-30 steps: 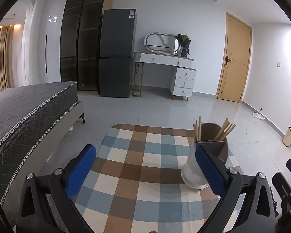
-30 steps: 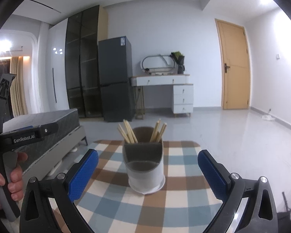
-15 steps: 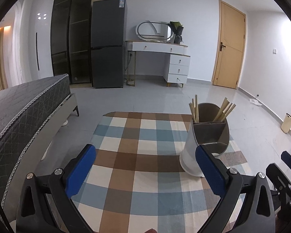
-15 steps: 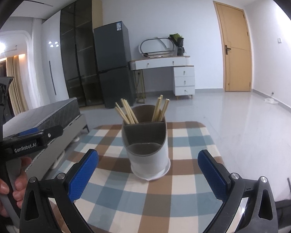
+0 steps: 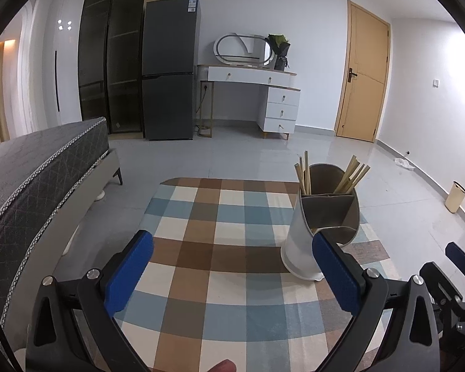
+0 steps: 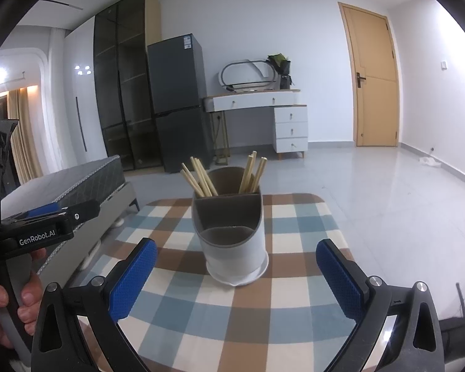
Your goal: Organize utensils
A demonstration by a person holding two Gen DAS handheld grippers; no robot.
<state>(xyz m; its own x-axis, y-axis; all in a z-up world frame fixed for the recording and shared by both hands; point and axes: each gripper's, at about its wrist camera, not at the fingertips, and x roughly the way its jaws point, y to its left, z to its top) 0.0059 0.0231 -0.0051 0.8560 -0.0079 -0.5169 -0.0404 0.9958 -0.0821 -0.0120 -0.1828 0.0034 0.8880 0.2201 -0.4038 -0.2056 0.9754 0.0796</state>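
A white utensil holder with a grey divided insert stands upright on the checked tablecloth. Wooden chopsticks stick up from its two rear compartments; the front compartment looks empty. My right gripper is open, centred just in front of the holder, nothing between its blue pads. In the left wrist view the holder sits at the right, with chopsticks in it, just beyond the right pad. My left gripper is open over the cloth, holding nothing.
A grey bed runs along the left of the table. A hand holds the left gripper's handle at the left of the right wrist view. Behind are a fridge, a white dresser and a door.
Both views have tilted and shifted slightly; the holder sits a little lower and nearer in the right wrist view. Both grippers stay open and the holder has not moved on the cloth.
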